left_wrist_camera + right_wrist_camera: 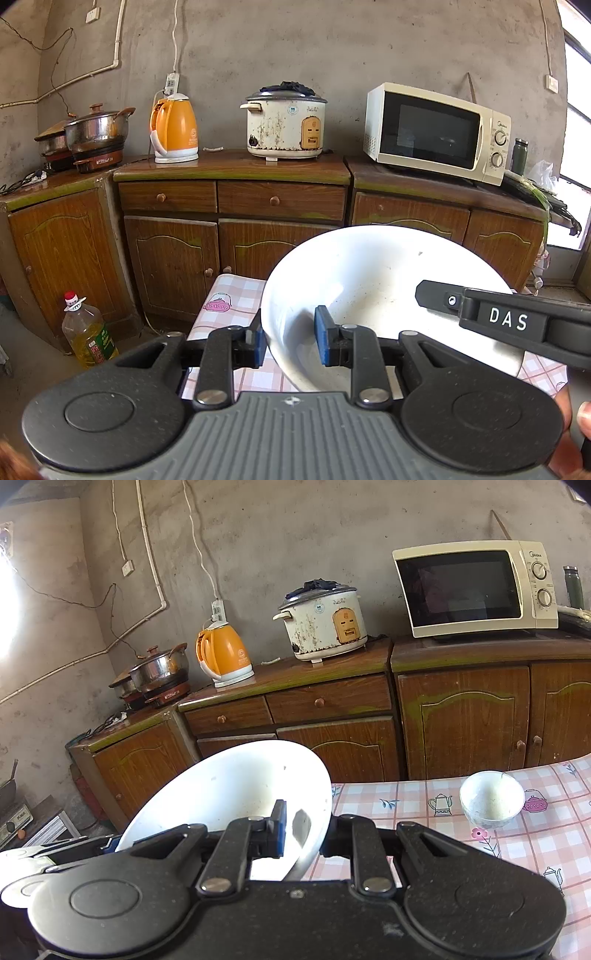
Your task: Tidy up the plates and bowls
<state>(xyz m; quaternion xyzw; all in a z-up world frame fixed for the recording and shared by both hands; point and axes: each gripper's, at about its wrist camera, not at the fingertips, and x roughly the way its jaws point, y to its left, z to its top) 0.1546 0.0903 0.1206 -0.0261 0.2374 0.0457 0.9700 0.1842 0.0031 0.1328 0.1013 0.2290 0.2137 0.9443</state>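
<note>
A large white bowl (369, 288) is held in the air above the checked table (236, 295). My left gripper (291, 341) straddles its near-left rim, one blue pad inside and one outside. My right gripper (301, 832) straddles the opposite rim of the same bowl (229, 794), and its black body shows in the left wrist view (517, 321). Whether the pads press the rim is not clear in either view. A small white bowl (491, 799) stands on the table to the right of the right gripper.
Wooden cabinets (236, 229) run behind the table, with an orange kettle (174, 127), a rice cooker (284, 122), a microwave (436, 133) and pots (88, 136) on top. An oil bottle (88, 332) stands on the floor at left.
</note>
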